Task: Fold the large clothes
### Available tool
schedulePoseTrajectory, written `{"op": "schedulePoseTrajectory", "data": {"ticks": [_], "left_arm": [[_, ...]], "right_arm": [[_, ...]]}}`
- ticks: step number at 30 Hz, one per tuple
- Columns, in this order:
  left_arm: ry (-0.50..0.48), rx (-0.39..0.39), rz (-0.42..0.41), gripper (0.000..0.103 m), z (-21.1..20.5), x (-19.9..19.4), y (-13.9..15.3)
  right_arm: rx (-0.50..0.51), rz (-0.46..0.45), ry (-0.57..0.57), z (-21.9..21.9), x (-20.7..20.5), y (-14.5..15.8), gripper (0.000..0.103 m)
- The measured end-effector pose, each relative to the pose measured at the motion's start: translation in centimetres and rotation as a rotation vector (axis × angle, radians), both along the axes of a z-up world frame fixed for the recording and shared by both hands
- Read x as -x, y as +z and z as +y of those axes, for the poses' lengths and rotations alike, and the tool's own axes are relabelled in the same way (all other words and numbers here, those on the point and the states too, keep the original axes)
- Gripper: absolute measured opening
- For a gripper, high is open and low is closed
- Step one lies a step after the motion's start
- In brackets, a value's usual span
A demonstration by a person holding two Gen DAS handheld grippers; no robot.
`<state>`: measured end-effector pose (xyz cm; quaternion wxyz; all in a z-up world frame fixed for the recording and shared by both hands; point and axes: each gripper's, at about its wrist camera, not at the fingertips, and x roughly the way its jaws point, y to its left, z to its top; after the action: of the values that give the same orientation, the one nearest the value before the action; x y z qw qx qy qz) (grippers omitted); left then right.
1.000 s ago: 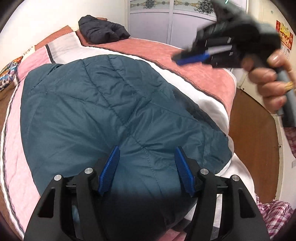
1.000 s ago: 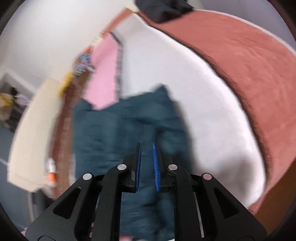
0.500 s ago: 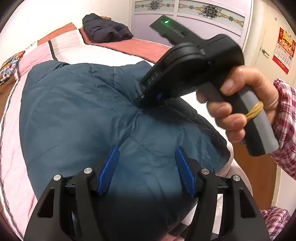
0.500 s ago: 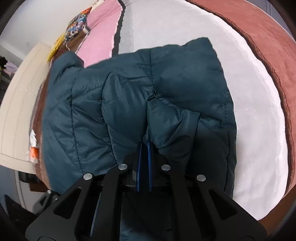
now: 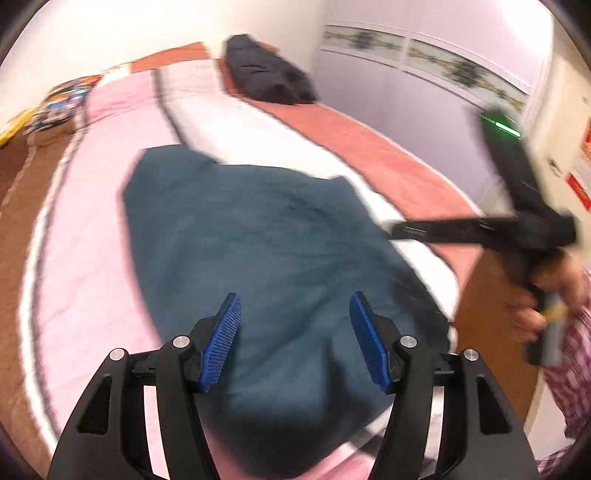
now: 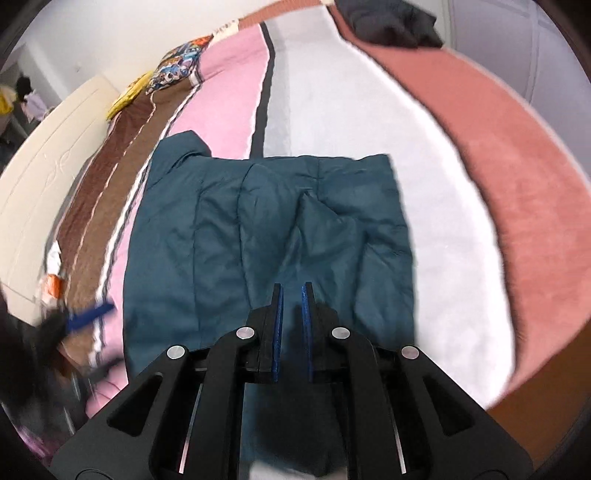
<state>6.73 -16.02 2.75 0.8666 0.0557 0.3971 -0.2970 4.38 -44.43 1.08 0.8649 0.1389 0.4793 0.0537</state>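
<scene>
Jacket (image 6: 269,236) crease: right-wrist view only

A wide bed (image 6: 424,177) fills the room, spread with a plush blanket in broad stripes of brown, pink, white and dusty rose. A cream panelled headboard (image 6: 48,147) stands at its brown edge. Plain white walls (image 5: 110,33) rise behind. Pale lilac wardrobe doors (image 5: 406,85) with an ornate patterned border (image 5: 424,55) face the foot, and brown wooden floor (image 5: 484,314) shows beside the bed.
</scene>
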Motion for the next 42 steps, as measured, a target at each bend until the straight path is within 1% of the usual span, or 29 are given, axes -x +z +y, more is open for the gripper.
{"op": "schedulePoseTrajectory", "data": {"ticks": [3, 5, 7, 9, 11, 12, 13, 14, 15, 16, 17, 19, 20, 21, 23, 25, 27, 28, 30, 32, 33, 34, 35, 36, 37, 38, 40, 41, 42], "left_arm": [[0.069, -0.022, -0.009, 0.061, 2.3, -0.5, 0.0], [0.112, -0.033, -0.014, 0.061, 3.4, -1.4, -0.2], [0.138, -0.034, -0.009, 0.061, 4.1, -2.6, -0.3], [0.174, -0.014, 0.003, 0.061, 5.0, -4.0, -0.4], [0.195, 0.025, 0.047, 0.062, 6.2, -5.5, -0.7], [0.200, 0.050, 0.079, 0.065, 6.6, -6.3, -0.9], [0.204, 0.088, 0.125, 0.071, 7.3, -7.0, -1.4], [0.206, 0.114, 0.155, 0.073, 7.6, -7.1, -1.7], [0.204, 0.146, 0.186, 0.074, 8.1, -7.2, -2.1], [0.201, 0.180, 0.213, 0.076, 8.4, -7.2, -2.5], [0.199, 0.208, 0.243, 0.078, 8.7, -7.2, -3.1], [0.197, 0.251, 0.297, 0.079, 9.1, -7.0, -4.6], [0.198, 0.265, 0.320, 0.079, 8.8, -6.8, -5.2], [0.205, 0.274, 0.346, 0.079, 8.9, -6.8, -5.9], [0.216, 0.288, 0.384, 0.079, 9.0, -6.7, -7.2], [0.209, 0.300, 0.414, 0.079, 9.0, -6.6, -8.1], [0.182, 0.331, 0.431, 0.081, 8.7, -6.7, -8.5], [0.170, 0.334, 0.431, 0.082, 8.4, -6.9, -8.6], [0.151, 0.340, 0.428, 0.083, 8.2, -7.1, -9.1], [0.128, 0.361, 0.453, 0.086, 7.5, -7.7, -10.0], [0.125, 0.373, 0.463, 0.088, 7.5, -8.0, -10.5], [0.127, 0.377, 0.476, 0.093, 7.3, -8.4, -11.0], [0.127, 0.378, 0.487, 0.096, 7.0, -8.6, -11.4], [0.120, 0.389, 0.504, 0.097, 6.7, -8.9, -11.8], [0.118, 0.400, 0.524, 0.098, 6.4, -9.3, -12.4], [0.120, 0.400, 0.528, 0.098, 6.2, -9.4, -12.5], [0.118, 0.386, 0.523, 0.098, 5.7, -9.6, -12.5], [0.117, 0.380, 0.522, 0.096, 5.7, -9.6, -12.4], [0.116, 0.376, 0.519, 0.094, 5.6, -9.5, -12.2]], "right_arm": [[0.026, -0.018, 0.008, 0.9, 3.8, 0.6, 0.011], [0.031, -0.006, 0.008, 1.9, 6.5, 0.1, 0.011], [0.031, 0.031, -0.006, 2.8, 8.8, -1.0, 0.011], [-0.001, 0.065, -0.016, 3.6, 10.3, -1.9, 0.011], [-0.056, 0.111, -0.024, 4.0, 12.2, -3.0, 0.011], [-0.096, 0.131, -0.025, 4.0, 12.9, -3.4, 0.012], [-0.156, 0.152, -0.030, 3.8, 13.7, -3.9, 0.015], [-0.183, 0.166, -0.046, 3.5, 14.1, -4.2, 0.028], [-0.189, 0.167, -0.069, 3.2, 14.4, -4.1, 0.045], [-0.192, 0.158, -0.118, 2.4, 14.4, -3.8, 0.052], [-0.190, 0.145, -0.151, 1.6, 14.1, -3.3, 0.064], [-0.205, 0.093, -0.166, 0.1, 12.5, -2.0, 0.070], [-0.223, 0.070, -0.152, -0.5, 11.1, -1.5, 0.077], [-0.230, 0.058, -0.153, -1.0, 10.1, -1.4, 0.079], [-0.250, 0.051, -0.152, -2.0, 6.1, -1.6, 0.082], [-0.226, 0.078, -0.165, -2.7, 3.0, -2.5, 0.083], [-0.248, 0.130, -0.165, -3.6, -0.3, -4.4, 0.085], [-0.266, 0.162, -0.165, -4.0, -1.7, -5.5, 0.085], [-0.271, 0.191, -0.151, -4.4, -3.4, -7.0, 0.089], [-0.309, 0.212, -0.133, -4.7, -4.5, -7.9, 0.093], [-0.309, 0.213, -0.123, -4.8, -4.9, -8.2, 0.097], [-0.307, 0.215, -0.120, -5.0, -5.2, -8.6, 0.098], [-0.333, 0.237, -0.115, -5.2, -5.7, -9.3, 0.098], [-0.380, 0.269, -0.106, -5.3, -6.1, -10.3, 0.098], [-0.417, 0.294, -0.097, -5.1, -6.4, -11.2, 0.098], [-0.433, 0.305, -0.095, -5.0, -6.5, -11.8, 0.098], [-0.457, 0.298, -0.091, -4.8, -6.6, -12.4, 0.099], [-0.464, 0.288, -0.082, -4.9, -6.5, -12.4, 0.097], [-0.470, 0.282, -0.074, -4.9, -6.4, -12.4, 0.092]]}}
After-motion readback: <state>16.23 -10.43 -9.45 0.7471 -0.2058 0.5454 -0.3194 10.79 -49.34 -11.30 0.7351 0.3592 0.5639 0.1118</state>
